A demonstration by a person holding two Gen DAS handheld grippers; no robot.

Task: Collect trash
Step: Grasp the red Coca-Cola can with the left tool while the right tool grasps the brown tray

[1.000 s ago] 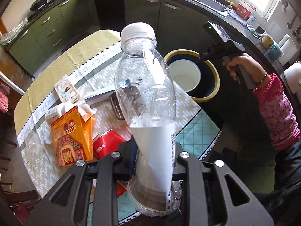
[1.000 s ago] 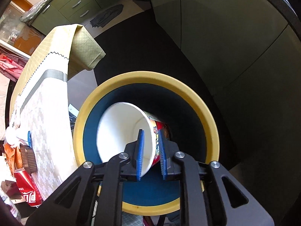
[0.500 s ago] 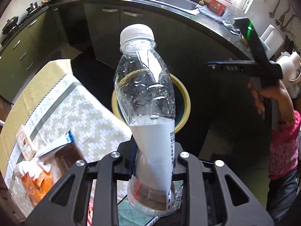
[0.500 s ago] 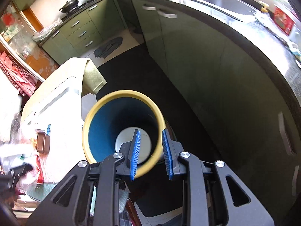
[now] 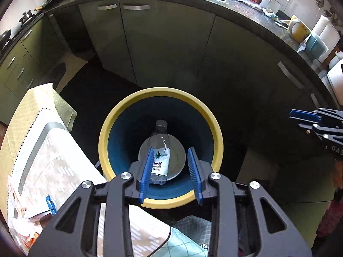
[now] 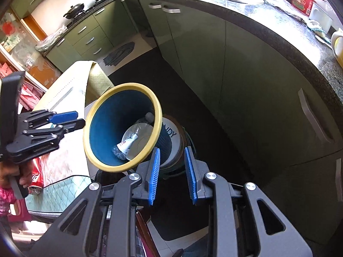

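Plastic bottle — released, lay in bin; left gripper opening, empty; right gripper parted, empty — table litter remained.

The bin stands on the dark floor with its mouth wide open and nothing over it. Down inside, a bottle lies on a white cup, so the bottom is partly taken. The counter with its cloth sits just beside the bin on one side. Green cupboards curve round behind, with bare floor between them and the bin. The right gripper hangs off to the side, well apart.
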